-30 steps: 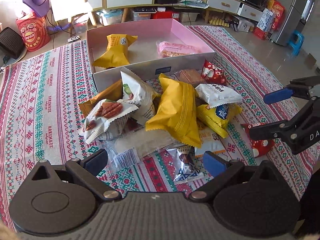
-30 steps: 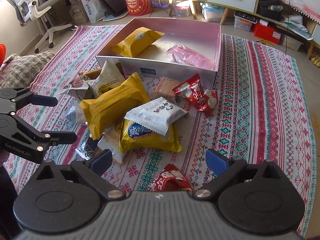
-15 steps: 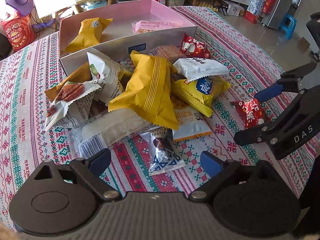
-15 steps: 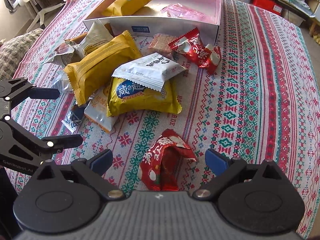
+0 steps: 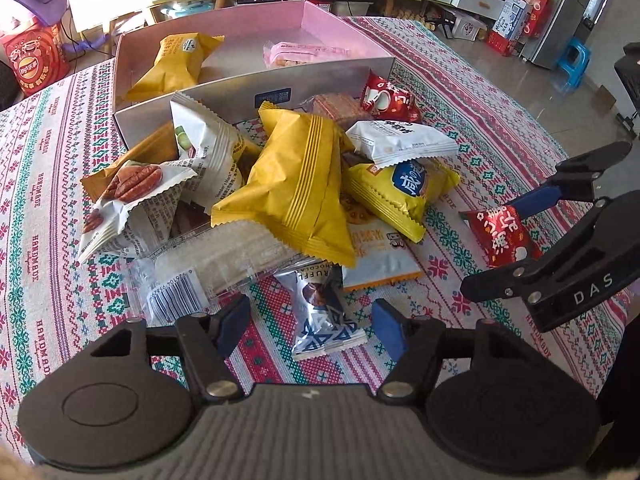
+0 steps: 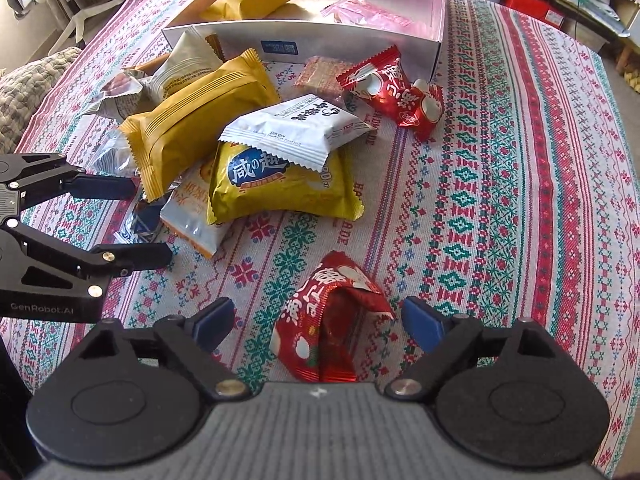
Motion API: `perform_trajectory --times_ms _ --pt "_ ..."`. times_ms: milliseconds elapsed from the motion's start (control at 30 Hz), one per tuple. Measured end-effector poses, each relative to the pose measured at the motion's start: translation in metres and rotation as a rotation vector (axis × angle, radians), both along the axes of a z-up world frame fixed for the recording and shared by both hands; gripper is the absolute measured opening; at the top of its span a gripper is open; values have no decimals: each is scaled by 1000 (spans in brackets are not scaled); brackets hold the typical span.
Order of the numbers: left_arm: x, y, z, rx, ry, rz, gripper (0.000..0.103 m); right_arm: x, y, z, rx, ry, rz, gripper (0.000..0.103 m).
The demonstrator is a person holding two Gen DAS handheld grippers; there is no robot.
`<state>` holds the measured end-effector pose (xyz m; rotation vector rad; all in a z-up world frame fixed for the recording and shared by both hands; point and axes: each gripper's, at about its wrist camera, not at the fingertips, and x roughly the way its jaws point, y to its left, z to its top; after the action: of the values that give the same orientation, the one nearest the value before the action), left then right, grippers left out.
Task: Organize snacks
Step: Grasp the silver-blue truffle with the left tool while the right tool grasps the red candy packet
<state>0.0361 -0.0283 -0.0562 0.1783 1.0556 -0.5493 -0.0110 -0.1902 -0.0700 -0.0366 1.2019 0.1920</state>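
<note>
Loose heap of crinkled foil snack packets (image 5: 296, 192) lay on the patterned cloth, just before a shallow pink-lined cardboard box (image 5: 320, 76). Box held one yellow pouch (image 5: 176, 64), one pink packet (image 5: 304, 54). Small silver-blue truffle sachet (image 5: 320, 312) and red-and-white crumpled wrapper (image 6: 332, 320) lay apart.

Glossy foil snack packets (image 5: 296, 196), woven cloth table cover (image 6: 500, 208), matt cardboard box (image 5: 224, 96)
</note>
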Motion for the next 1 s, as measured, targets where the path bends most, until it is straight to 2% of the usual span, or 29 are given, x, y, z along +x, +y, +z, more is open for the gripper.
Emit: perform_trajectory --times_ms 400,500,567,867,1000 --pt "-2 -2 3 -23 23 -16 49 -3 2 2 -37 -17 22 70" --pt "-2 -1 4 -28 34 -12 41 -6 4 4 -48 -24 29 65" --pt "-1 0 4 -25 37 -9 31 -7 5 5 -50 -29 33 58" --pt "-2 -1 5 7 52 -10 28 -9 9 8 -44 -46 55 42" --pt "-3 2 7 10 71 -10 28 -9 9 11 -30 -43 57 38"
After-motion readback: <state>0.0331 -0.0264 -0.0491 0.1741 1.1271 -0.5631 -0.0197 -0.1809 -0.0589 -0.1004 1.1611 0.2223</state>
